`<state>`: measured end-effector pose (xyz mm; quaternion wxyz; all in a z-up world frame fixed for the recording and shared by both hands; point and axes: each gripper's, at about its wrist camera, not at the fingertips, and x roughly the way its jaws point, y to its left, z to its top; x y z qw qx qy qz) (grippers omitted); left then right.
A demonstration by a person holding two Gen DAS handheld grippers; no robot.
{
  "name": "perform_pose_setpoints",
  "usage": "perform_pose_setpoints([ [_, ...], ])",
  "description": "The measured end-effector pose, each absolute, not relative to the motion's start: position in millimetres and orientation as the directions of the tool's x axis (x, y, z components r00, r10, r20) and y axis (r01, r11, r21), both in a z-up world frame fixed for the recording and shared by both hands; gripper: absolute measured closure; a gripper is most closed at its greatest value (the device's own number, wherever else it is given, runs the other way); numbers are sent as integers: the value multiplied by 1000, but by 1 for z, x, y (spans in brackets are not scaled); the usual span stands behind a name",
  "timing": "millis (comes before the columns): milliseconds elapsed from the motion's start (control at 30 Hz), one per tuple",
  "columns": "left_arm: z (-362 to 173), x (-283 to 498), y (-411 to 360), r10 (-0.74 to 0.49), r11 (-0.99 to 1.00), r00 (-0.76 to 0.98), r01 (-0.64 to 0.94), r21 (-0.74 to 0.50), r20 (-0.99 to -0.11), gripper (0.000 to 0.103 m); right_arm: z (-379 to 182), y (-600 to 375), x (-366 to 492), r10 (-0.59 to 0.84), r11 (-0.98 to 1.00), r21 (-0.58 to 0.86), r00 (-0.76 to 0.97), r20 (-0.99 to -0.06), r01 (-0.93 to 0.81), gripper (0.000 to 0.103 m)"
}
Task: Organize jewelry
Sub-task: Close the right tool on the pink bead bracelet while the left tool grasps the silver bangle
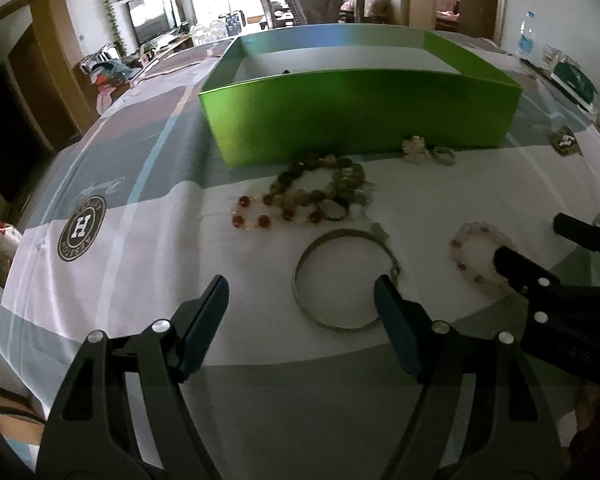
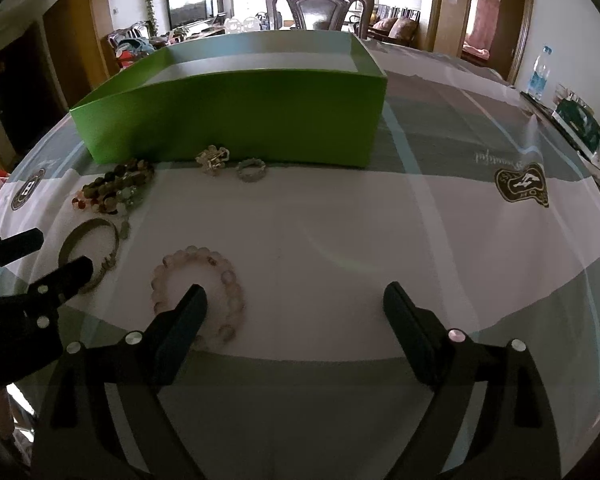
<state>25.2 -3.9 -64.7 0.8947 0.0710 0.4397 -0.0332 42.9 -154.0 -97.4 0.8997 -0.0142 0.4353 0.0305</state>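
Observation:
A silver bangle [image 1: 340,233] lies on the tablecloth. The right finger of my open left gripper [image 1: 300,292] hangs over its rim, with nothing gripped. A pale pink bead bracelet [image 2: 228,280] lies to its right. My right gripper [image 2: 296,292] stands open, and its left finger [image 2: 188,312] sits over the bracelet's ring while the right finger is over bare cloth. Nearer the box is a heap of brown and red bead bracelets [image 1: 320,192], a crystal charm [image 2: 212,158] and a small grey ring [image 2: 251,170]. The open green box [image 1: 360,112] stands behind them.
A patterned tablecloth [image 2: 380,240] with round and shield logos covers the table. A dark wooden chair [image 2: 320,4] stands behind the far edge. A water bottle [image 2: 540,72] and a dark green item [image 2: 580,120] sit at the right edge.

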Motion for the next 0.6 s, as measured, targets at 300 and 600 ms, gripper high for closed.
perform_pose_setpoints([
  [300, -67, 27, -4, 5, 990, 601, 110, 88, -799, 26, -98, -152, 42, 42, 998, 1, 626, -779, -65, 11],
  [600, -66, 26, -6, 5, 990, 601, 107, 87, -799, 26, -98, -153, 41, 39, 998, 0, 629, -777, -62, 11],
])
